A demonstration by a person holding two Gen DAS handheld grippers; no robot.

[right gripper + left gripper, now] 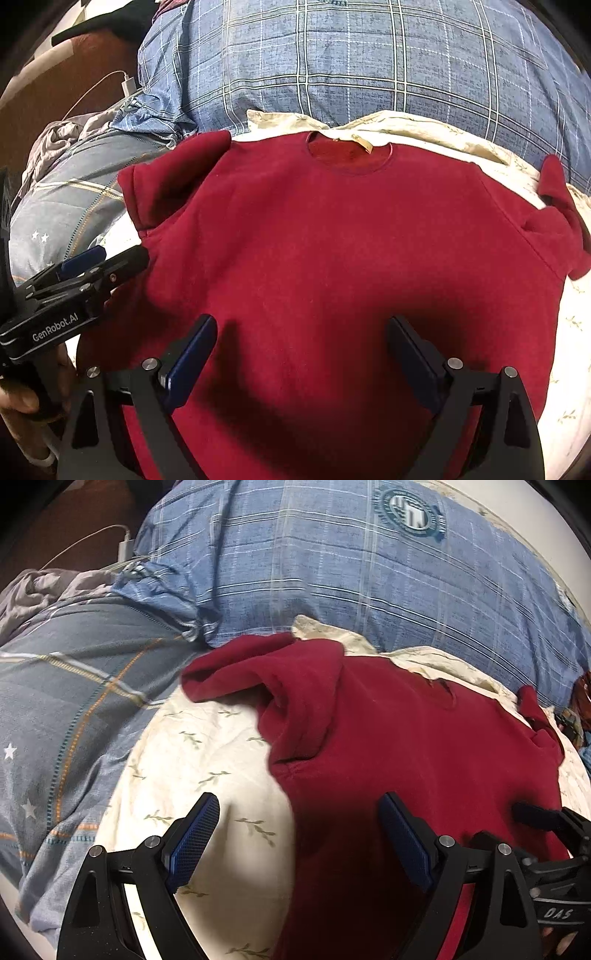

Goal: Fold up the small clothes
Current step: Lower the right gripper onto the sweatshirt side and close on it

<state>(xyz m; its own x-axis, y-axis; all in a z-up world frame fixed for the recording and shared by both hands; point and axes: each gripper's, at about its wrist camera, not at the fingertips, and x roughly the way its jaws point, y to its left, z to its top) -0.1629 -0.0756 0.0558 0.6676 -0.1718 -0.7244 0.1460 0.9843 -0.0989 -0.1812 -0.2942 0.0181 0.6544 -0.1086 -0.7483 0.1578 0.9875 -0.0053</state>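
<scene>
A dark red sweatshirt lies front up and spread flat on the cream leaf-print sheet, its neck hole toward the pillow. Its left sleeve is bunched up short, and the right sleeve is crumpled at the far right. My right gripper is open just above the sweatshirt's lower body. My left gripper is also open, straddling the sweatshirt's left side edge, one finger over the sheet and one over red cloth. In the right wrist view the left gripper sits by the left armpit.
A big blue plaid pillow lies right behind the collar. On the left are a blue-grey quilt with stars, a grey crumpled cloth and a white charger with cable. A hand holds the left gripper's handle.
</scene>
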